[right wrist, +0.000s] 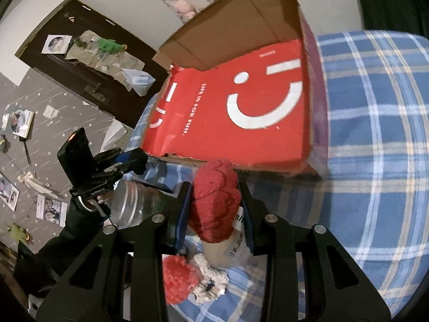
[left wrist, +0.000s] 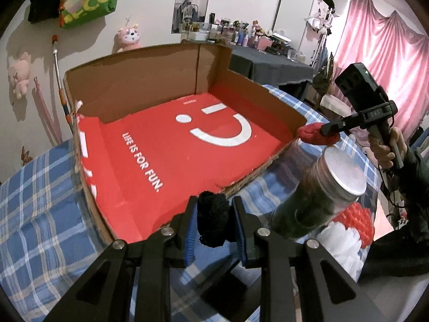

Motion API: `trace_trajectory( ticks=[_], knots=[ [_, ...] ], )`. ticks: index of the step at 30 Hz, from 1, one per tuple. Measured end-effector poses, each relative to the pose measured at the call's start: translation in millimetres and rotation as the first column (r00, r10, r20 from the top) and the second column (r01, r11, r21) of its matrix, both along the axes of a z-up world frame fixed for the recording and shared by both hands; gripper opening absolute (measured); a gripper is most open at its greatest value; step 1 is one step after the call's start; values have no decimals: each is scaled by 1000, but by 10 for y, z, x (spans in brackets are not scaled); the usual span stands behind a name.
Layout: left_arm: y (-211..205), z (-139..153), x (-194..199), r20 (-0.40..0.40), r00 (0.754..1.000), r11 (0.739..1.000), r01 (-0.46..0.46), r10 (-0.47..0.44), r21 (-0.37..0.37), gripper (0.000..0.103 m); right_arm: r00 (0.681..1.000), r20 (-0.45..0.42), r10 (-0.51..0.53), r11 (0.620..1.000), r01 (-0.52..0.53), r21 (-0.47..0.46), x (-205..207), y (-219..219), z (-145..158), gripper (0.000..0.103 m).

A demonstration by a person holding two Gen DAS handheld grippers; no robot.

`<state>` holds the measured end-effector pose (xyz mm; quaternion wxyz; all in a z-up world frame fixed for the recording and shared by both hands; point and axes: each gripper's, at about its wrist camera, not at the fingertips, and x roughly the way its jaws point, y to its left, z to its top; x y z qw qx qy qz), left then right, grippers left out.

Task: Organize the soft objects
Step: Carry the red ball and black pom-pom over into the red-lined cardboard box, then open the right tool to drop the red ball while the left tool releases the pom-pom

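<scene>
red yarn skein (right wrist: 214, 201) upright in right tongs (right wrist: 215, 209), top toward box (right wrist: 230, 26)

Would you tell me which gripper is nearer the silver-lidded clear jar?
Left, I think. Left gripper holds black yarn just beside the jar; right gripper is farther, at the box corner.

You're working under even indoor room light, bright enough to read colours well. Ahead of your left gripper (left wrist: 214, 224) the red box floor (left wrist: 171, 145) shows crisp white lettering, and soft shadows fall on the wall beyond it. The jar lid (left wrist: 341, 171) to its right catches a dull sheen. Ahead of your right gripper (right wrist: 215, 206) the box's near right edge (right wrist: 317, 123) is smeared by motion blur. Both fisheye views bend straight lines strongly and darken to black at the corners. The pink curtain (left wrist: 386, 53) glows brightly.
</scene>
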<state>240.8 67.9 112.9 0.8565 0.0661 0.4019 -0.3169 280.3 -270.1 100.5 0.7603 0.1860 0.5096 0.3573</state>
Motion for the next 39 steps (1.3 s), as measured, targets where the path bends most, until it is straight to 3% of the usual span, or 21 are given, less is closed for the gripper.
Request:
trace_trajectory(
  ticks=[10,17,23,29,39],
  knots=[
    [-197,156,231,27,1000,1000,-10,11,-13,26,997,74,0,999,-3,39,207,240,177,32],
    [-268,267,572,49,994,995,-94,93,12,26,991,125,-56,998,56,2,494,412,332,32],
    [-343,253,979,34,984,981,-176,173,87,26,979,176,-104,984,126,-123,870,624,387,32],
    [-406,89,1421,32,971,951,-239,238,195,26,972,205,-118,944,173,-280,1356,855,268,32],
    [-503,-263,1925,53,951,883,-302,304,359,27,967,249,-44,824,176,-538,1822,1261,-52,32]
  ],
)
